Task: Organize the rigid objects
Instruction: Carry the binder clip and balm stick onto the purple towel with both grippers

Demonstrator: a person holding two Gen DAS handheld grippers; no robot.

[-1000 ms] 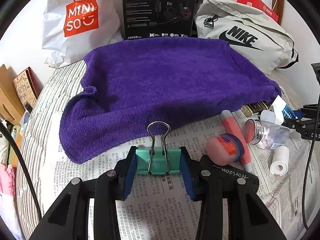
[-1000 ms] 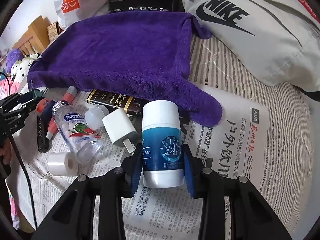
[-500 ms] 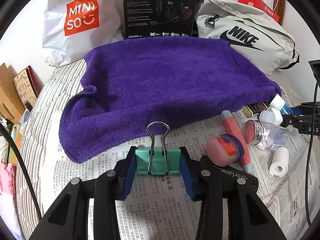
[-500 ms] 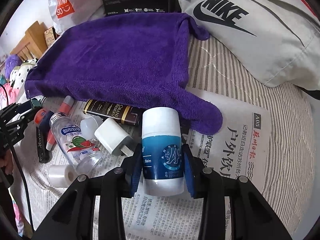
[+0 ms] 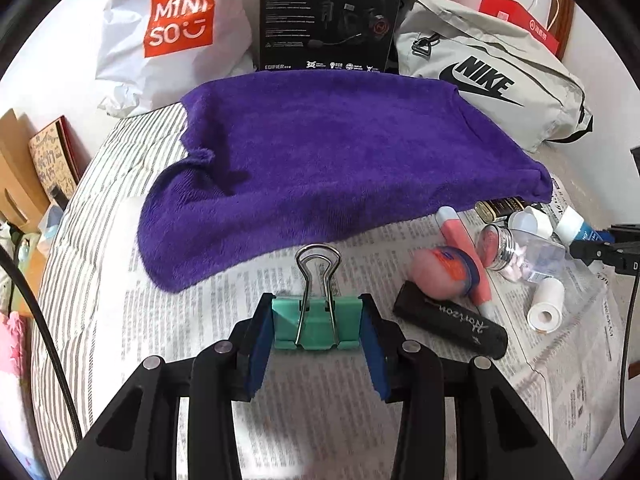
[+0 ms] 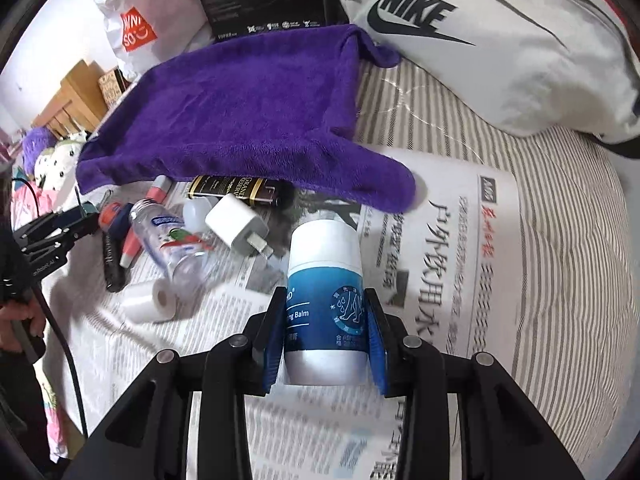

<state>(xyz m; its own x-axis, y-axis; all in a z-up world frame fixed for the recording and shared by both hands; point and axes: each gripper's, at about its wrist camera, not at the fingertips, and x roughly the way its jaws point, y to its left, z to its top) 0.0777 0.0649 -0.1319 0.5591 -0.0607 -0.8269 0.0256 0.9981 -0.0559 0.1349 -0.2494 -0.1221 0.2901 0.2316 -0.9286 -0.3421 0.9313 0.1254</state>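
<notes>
While the left gripper (image 5: 316,330) clamps a green binder clip (image 5: 316,326) by its sides, handles pointing ahead, the right gripper (image 6: 326,334) grips a blue balm stick (image 6: 325,304), long axis running forward; the purple towel (image 6: 248,116) lies ahead of both, nearer the left's clip.

A bed (image 5: 80,240) with grey-and-white striped sheets fills the room's middle, newspaper (image 6: 460,240) spread over part of it. Behind it a white wall (image 5: 48,40) is lit by soft daylight. Light wooden furniture (image 6: 76,96) stands at the far left beside the bed.
</notes>
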